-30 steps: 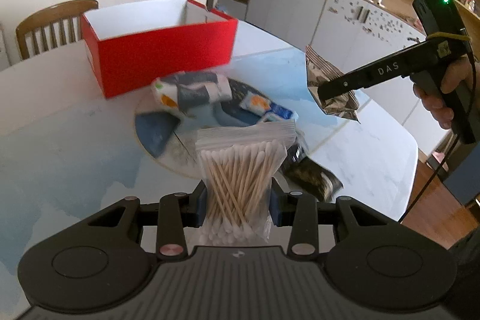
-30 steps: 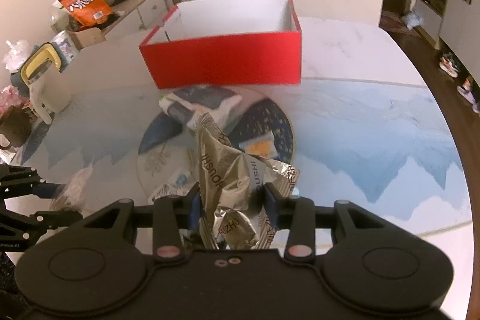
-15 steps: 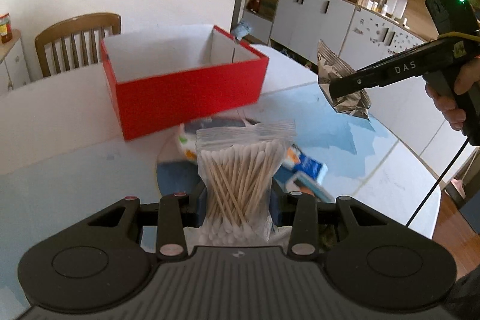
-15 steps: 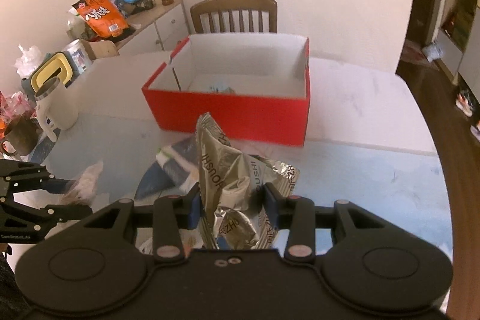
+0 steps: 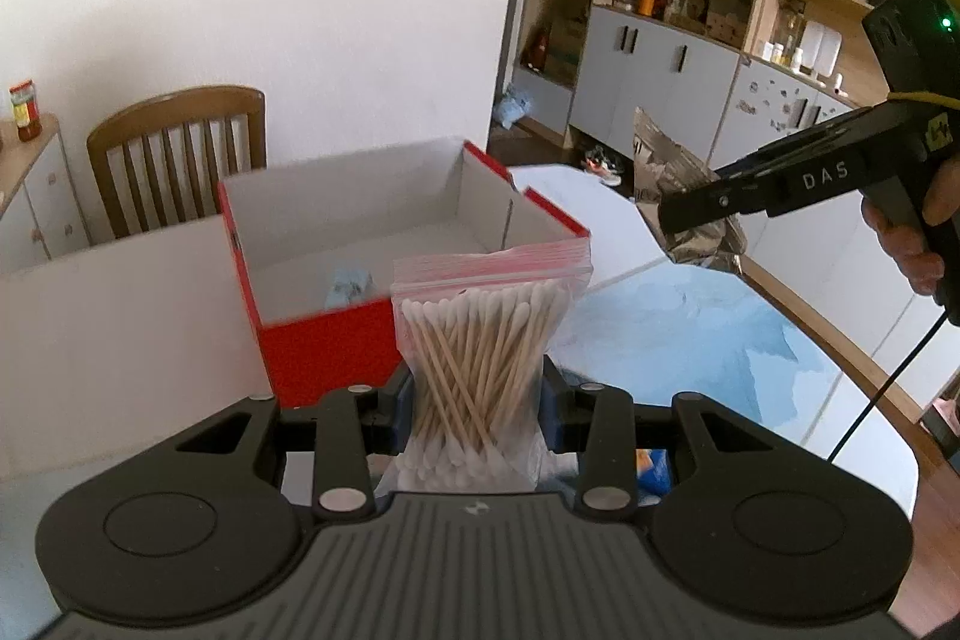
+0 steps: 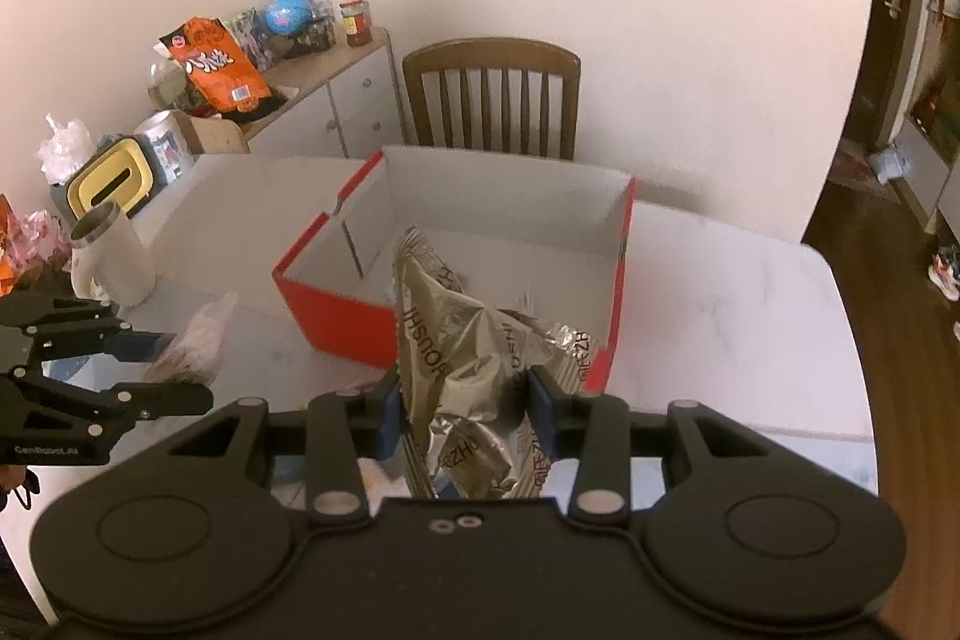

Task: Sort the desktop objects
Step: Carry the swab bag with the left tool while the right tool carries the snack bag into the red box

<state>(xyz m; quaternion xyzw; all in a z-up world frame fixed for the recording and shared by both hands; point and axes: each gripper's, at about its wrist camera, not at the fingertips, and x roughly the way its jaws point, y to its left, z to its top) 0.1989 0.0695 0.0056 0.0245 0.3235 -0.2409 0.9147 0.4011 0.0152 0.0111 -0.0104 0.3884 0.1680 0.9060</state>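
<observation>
Both loads carried toward the red box [image 5: 336,340], neither dropped yet.

Left gripper [image 5: 477,409] is clenched on a zip bag of cotton swabs [image 5: 486,334], held up just short of the box's near wall; right gripper [image 6: 462,415] is clenched on a crumpled foil packet [image 6: 474,340], also at the near wall, its top overlapping the box's opening in the right wrist view. Step in hand, as I judge it: transport to the box. Next move calls for carrying each load on past the near wall, over the white inside, then letting go; the two grippers come in close together, so one may need to go first. Against a second ago: the box sits larger and nearer in both views, its inside now visible with a pale blue item [image 5: 351,283] on the floor, and the round mat and packets on the worktop [image 6: 720,316] have dropped out of sight.
</observation>
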